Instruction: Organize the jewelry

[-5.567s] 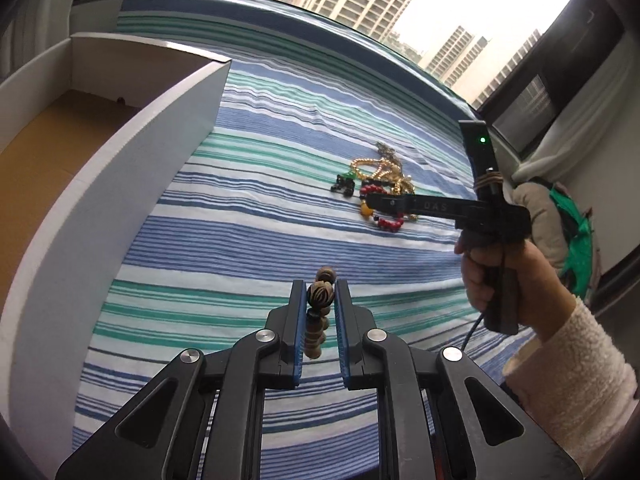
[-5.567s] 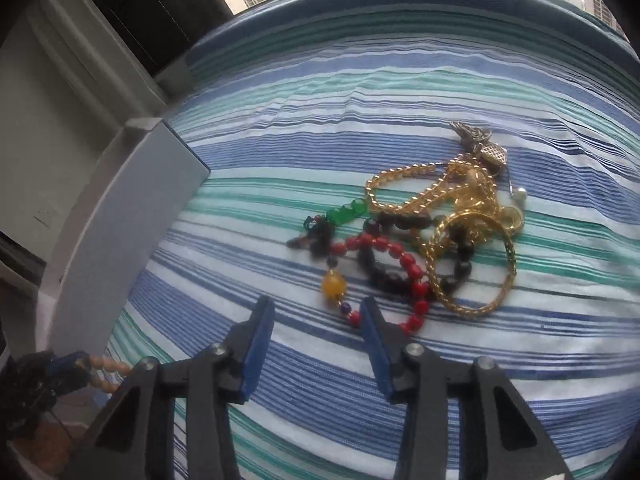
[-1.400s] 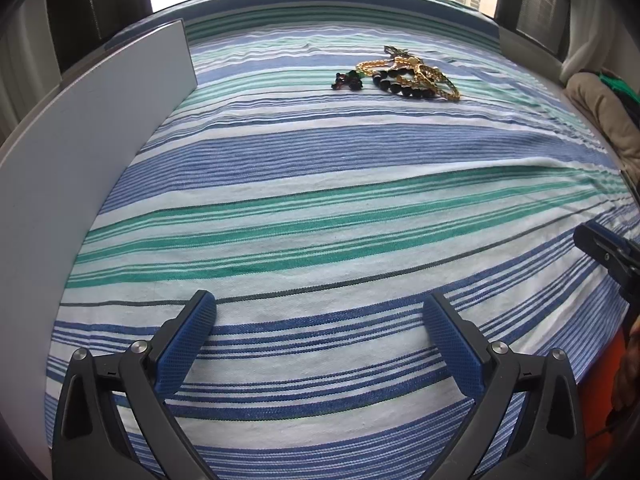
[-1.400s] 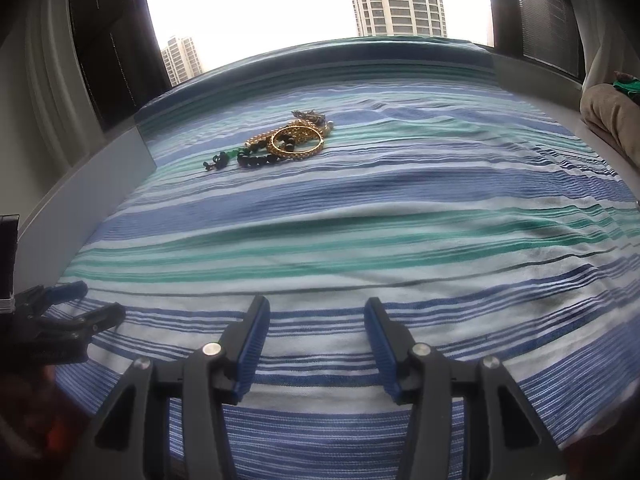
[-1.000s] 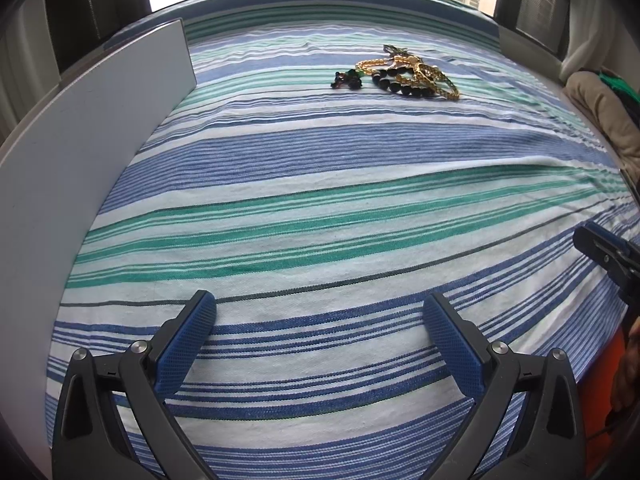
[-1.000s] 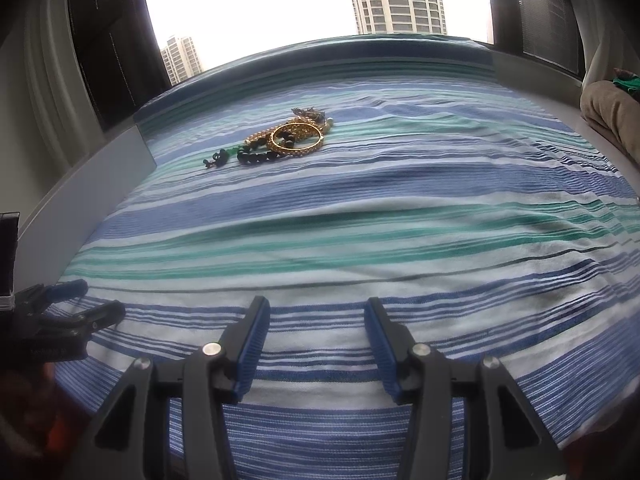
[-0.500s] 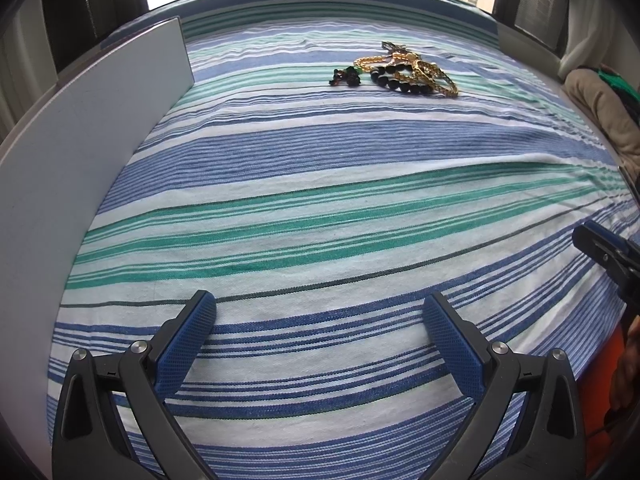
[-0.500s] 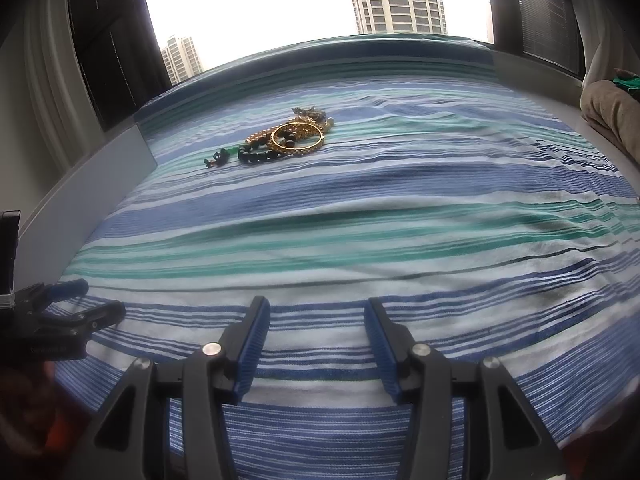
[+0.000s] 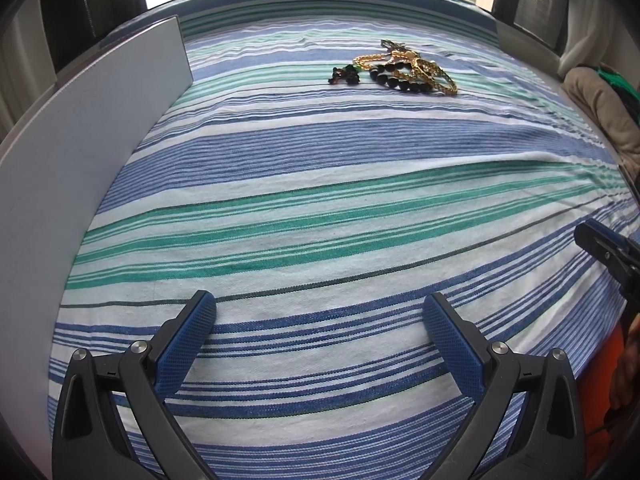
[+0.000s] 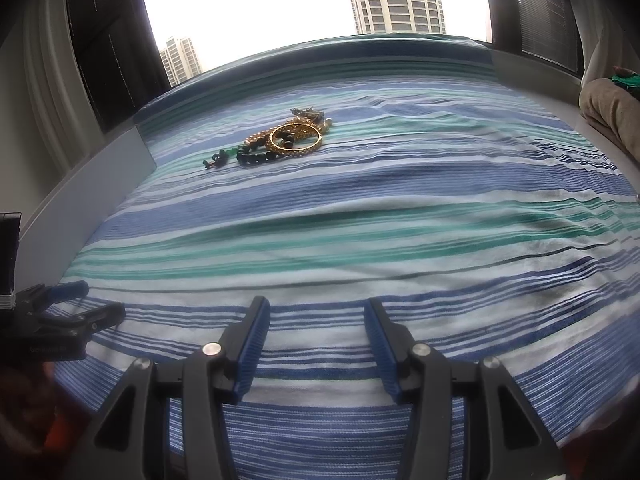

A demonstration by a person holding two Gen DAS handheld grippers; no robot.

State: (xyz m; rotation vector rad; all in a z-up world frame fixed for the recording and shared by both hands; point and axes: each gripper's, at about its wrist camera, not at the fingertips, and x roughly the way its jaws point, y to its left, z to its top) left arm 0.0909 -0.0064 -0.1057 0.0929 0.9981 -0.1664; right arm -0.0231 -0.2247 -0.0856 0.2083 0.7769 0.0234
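A tangle of jewelry [image 9: 400, 68] lies far back on the striped cloth: gold chains, a gold bangle [image 10: 296, 139], black beads and a few green ones. My left gripper [image 9: 320, 312] is held near the front edge of the cloth, wide open, with nothing between its blue pads. The right gripper [image 10: 316, 312] also hovers over the front of the cloth, open and empty, far from the pile. Each gripper shows at the edge of the other's view: the right gripper [image 9: 600, 246] at the right, the left gripper [image 10: 76, 304] at the left.
A white box wall [image 9: 80, 152] runs along the left side of the blue, green and white striped cloth [image 9: 340, 168]. A beige bundle of fabric [image 9: 600, 108] lies at the far right. Windows and dark curtains stand behind.
About five seconds ago my left gripper held a brown bead string and the right hovered over the pile; both now sit back, empty. Over the last second nothing has moved.
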